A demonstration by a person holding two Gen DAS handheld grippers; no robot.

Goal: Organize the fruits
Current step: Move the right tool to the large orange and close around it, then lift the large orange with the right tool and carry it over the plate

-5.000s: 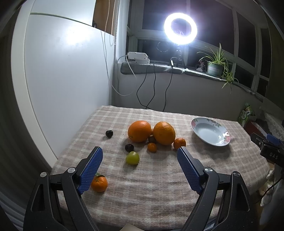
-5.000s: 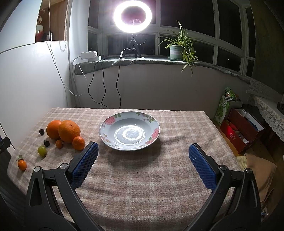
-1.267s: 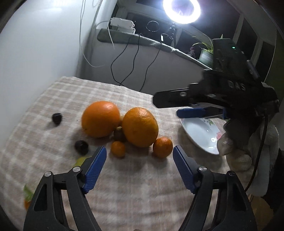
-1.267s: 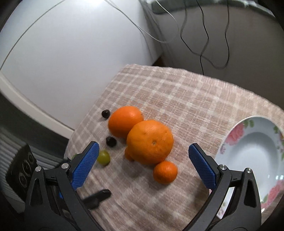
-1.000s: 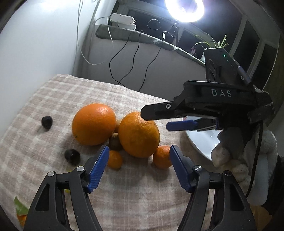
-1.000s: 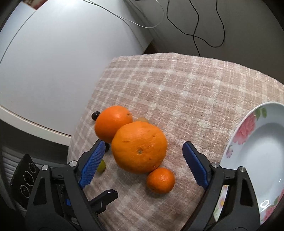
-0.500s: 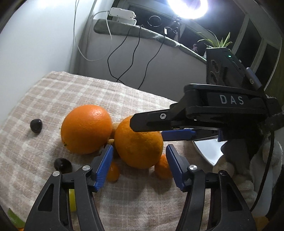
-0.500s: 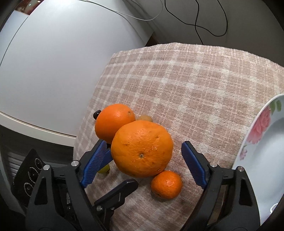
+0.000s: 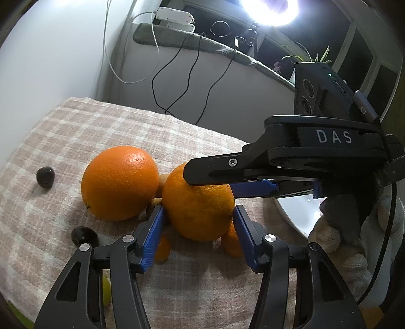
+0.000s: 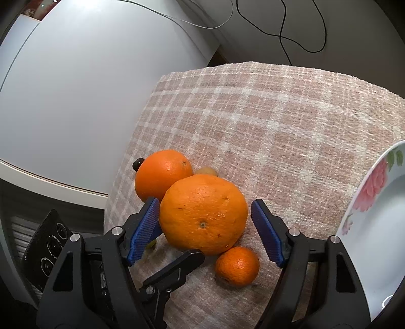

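- Left gripper [image 9: 197,234] fingers pressed on both sides of large round orange [image 9: 200,205], seemingly gripping it on checked-cloth worktop [image 9: 83,126].
- Right gripper [image 10: 206,231] fingers spread, flanking same orange.
- White floral plate [image 10: 374,200] bare where visible; fruit apparently all left to move.

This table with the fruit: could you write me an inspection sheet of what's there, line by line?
Surface: checked tablecloth covering the table.
Job's things: two big oranges, the nearer orange touching the farther orange; small mandarin; dark berries; flowered plate, no fruit seen on it.
Clutter: nothing seen.
Grippers: left hand-held gripper closed on the nearer orange; right hand-held gripper open around it.
Cables: black wires hanging from the sill.
Surroundings: ring light, potted plant.
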